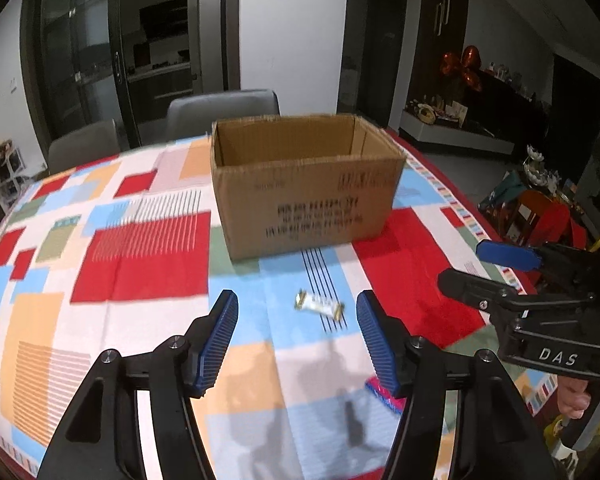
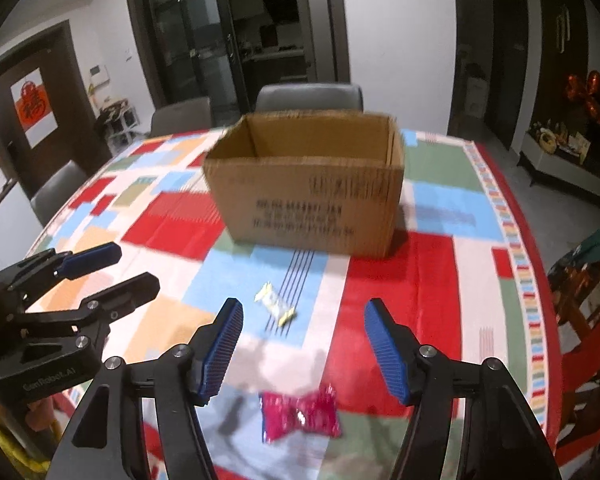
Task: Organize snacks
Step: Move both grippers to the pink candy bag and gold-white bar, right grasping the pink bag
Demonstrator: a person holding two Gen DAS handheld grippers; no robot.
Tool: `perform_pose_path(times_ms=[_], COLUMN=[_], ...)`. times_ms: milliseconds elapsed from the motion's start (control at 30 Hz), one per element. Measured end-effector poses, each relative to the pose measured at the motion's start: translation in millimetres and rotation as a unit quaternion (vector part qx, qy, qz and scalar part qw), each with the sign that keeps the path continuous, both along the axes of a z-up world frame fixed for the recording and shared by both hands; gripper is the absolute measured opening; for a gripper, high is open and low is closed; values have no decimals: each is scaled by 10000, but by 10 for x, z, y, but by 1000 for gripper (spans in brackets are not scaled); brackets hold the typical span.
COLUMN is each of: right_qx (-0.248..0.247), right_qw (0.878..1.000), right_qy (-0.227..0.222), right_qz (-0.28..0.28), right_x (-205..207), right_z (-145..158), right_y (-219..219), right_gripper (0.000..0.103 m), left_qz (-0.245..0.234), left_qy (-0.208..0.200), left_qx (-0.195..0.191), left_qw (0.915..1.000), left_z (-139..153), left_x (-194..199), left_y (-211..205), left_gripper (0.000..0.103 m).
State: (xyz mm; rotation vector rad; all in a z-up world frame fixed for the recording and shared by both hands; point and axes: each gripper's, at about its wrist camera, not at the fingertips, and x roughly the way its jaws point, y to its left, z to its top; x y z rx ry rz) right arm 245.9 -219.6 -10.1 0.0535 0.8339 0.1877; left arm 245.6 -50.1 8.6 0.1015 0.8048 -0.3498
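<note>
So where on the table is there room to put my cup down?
The tablecloth left of the cardboard box is bare, a wide patch. Right of the box, toward the red table edge, is free too. It is busier in front of the box: a white candy, a pink snack packet and both open grippers.

Dim indoor light from overhead; soft shadows fall on the patchwork-clothed table (image 1: 148,256). Motion blur throughout, and fisheye bending darkens the corners.

Grey chairs (image 2: 309,96) pushed in behind the desk (image 2: 440,292), itself covered in a patchwork-print cloth. Glass-door cabinet (image 2: 192,40) against the far wall. Red paper decoration (image 2: 31,108) on a dark door.
</note>
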Motion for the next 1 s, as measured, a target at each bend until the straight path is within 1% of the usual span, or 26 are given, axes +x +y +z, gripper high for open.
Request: perform_pose_path(times_ms=[167,200,267,400,467,533,700,800,933,1000], right_qx=[34,47,107,221,213,172,43,7,-157,-181], right_qw=[9994,9991,9983,9951,9934,9917,9898,9884,9875,9885], right_qy=[328,401,549,932,1085,1226,1376,1477,1532,1458], right_qz=[136,148,186,254,294,349,358,365,338,353], right_x=[-142,-165,-211,-268,-275,-287,-286,-232,-154,-133], right_z=[-271,-329,-459,-727,-846,-954,-1130,-1216,-1314,-1321], right_y=[29,35,37,49,66,83,102,105,126,137], right_gripper=[65,68,70,70,70,70,70,70,70,70], left_qz=[18,23,37,144,144,151,215,279,309,323], left_qy=[207,261,403,657,842,969,1242,1295,1380,1409], left_qx=[102,128,124,169,122,169,171,243,252,262], left_qw=[9997,9996,9991,9976,9963,9950,9919,9909,9896,9891], left_z=[-225,-273,-370,-592,-697,-793,-983,-1054,-1113,-1139], left_x=[-132,-152,-188,-266,-289,-320,-347,-340,-310,-297], left_y=[-5,-8,-1,24,48,51,83,83,78,78], left_gripper=[62,62,62,62,62,62,62,62,62,62])
